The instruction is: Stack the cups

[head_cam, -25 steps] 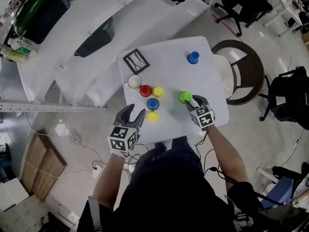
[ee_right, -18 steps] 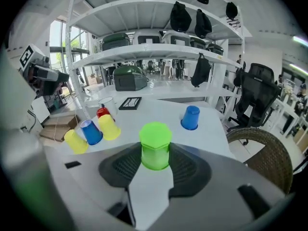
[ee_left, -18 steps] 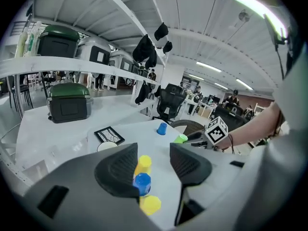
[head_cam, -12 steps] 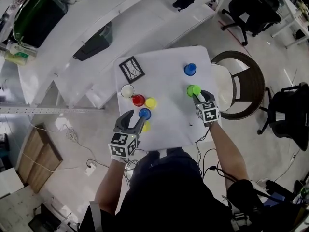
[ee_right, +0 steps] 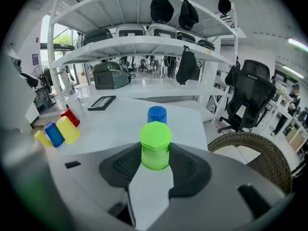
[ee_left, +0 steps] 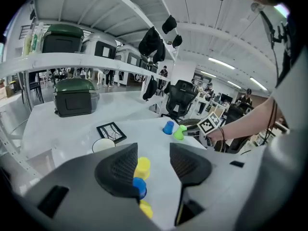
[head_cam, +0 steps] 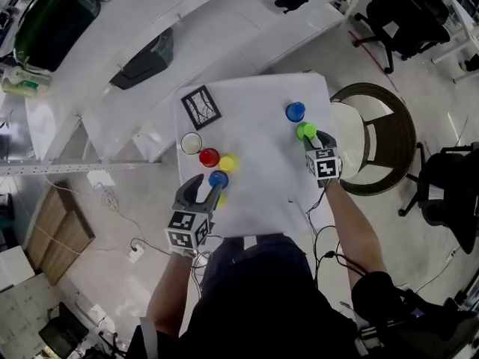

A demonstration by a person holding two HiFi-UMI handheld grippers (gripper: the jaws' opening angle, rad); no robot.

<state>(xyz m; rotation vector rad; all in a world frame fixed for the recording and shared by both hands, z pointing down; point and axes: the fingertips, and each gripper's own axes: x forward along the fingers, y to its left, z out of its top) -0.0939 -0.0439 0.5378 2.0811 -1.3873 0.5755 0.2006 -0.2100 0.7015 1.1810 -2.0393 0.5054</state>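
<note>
My right gripper (head_cam: 309, 138) is shut on an upside-down green cup (head_cam: 304, 131), close beside a lone blue cup (head_cam: 296, 111) at the table's far right. In the right gripper view the green cup (ee_right: 155, 146) stands between the pads with that blue cup (ee_right: 157, 115) just behind it. My left gripper (head_cam: 203, 190) is open at the cup cluster: red cup (head_cam: 209, 157), yellow cup (head_cam: 228, 162), blue cup (head_cam: 218, 179). In the left gripper view the left gripper (ee_left: 154, 151) frames the yellow cup (ee_left: 142, 167). The blue cup (ee_left: 139, 186) shows by the left jaw, ungripped, with a second yellow cup (ee_left: 146, 209) below it.
A white cup (head_cam: 191, 143) and a framed picture (head_cam: 202, 106) sit at the far left of the white table (head_cam: 262, 170). A round wicker chair (head_cam: 389, 140) stands right of the table. White benches with dark bags lie beyond, and office chairs at the far right.
The right gripper carried the green cup away from me and right, up to the lone blue cup. The left gripper moved in to the cluster, beside its blue cup.
</note>
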